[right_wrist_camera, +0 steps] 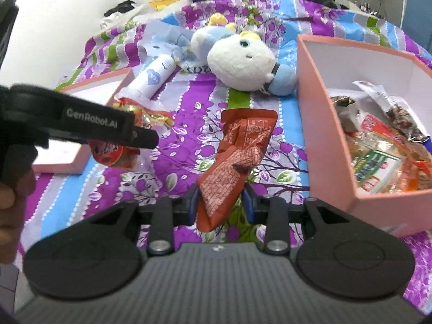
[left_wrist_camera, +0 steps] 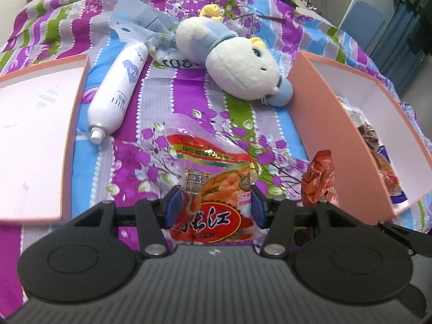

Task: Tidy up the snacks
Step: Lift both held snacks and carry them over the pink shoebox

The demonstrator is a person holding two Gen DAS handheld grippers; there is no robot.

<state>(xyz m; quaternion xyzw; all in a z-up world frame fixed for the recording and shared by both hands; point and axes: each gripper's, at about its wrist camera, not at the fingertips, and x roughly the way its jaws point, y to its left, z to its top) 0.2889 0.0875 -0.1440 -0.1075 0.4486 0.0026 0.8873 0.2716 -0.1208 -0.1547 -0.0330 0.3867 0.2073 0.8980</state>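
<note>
My left gripper [left_wrist_camera: 213, 206] is shut on a red and clear snack bag [left_wrist_camera: 216, 197] with orange pieces inside, held above the flowered bedspread. It also shows in the right wrist view [right_wrist_camera: 118, 148], under the left gripper's black body [right_wrist_camera: 89, 124]. My right gripper [right_wrist_camera: 220, 202] is shut on a crumpled orange-brown snack packet [right_wrist_camera: 237, 151]; the packet also shows in the left wrist view [left_wrist_camera: 320, 178]. A pink box [right_wrist_camera: 318, 124] at the right holds several snack packets [right_wrist_camera: 378, 156]; it also shows in the left wrist view [left_wrist_camera: 321, 124].
A white plush toy [left_wrist_camera: 237, 64] lies at the back centre. A white spray bottle [left_wrist_camera: 118, 89] lies left of it, with a blue plastic wrapper [left_wrist_camera: 137, 24] behind. The pink box lid [left_wrist_camera: 35, 135] lies at the left.
</note>
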